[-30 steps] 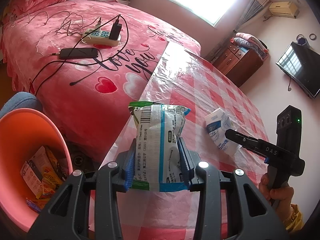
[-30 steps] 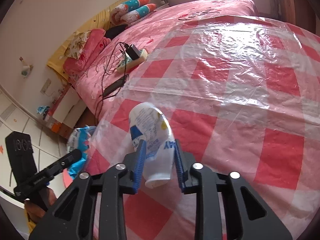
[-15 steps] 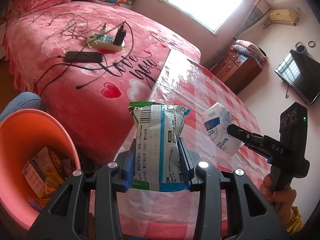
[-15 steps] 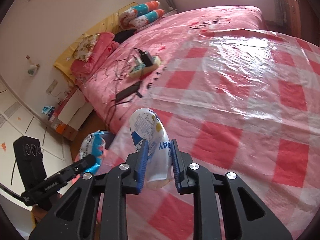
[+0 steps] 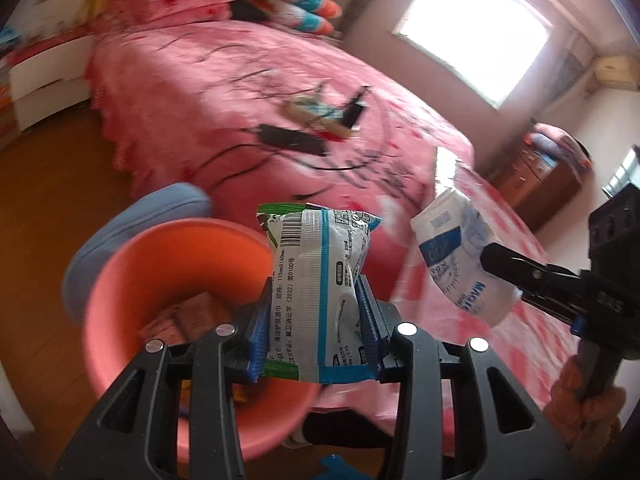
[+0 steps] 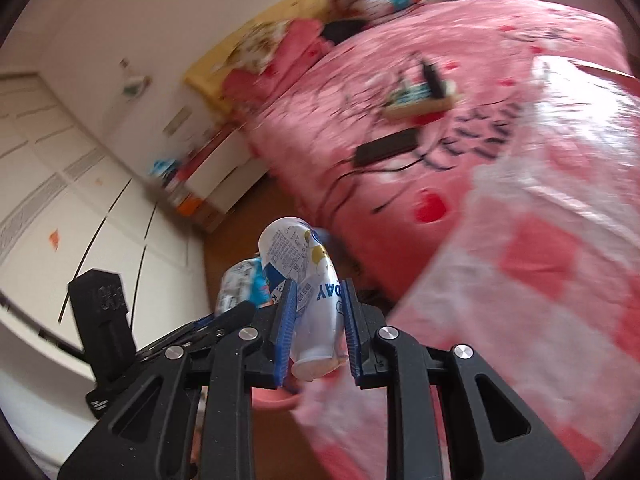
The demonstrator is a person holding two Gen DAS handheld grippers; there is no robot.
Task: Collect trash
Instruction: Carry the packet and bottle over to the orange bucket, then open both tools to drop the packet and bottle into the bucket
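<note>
Carried trash to the orange bin (image 5: 120,280) at lower left, left tongs (image 5: 316,320) clamped on a wipes pack (image 5: 320,280), right tongs (image 6: 318,328) clamped on a white wrapper (image 6: 308,280); next, probably opened over the bin.

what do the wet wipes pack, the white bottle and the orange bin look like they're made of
Wet wipes pack: thin glossy plastic film, creased, with crimped printed ends.
White bottle: probably thin plastic under a printed wrap, dented where gripped.
Orange bin: likely moulded plastic, smooth with a soft sheen.
</note>
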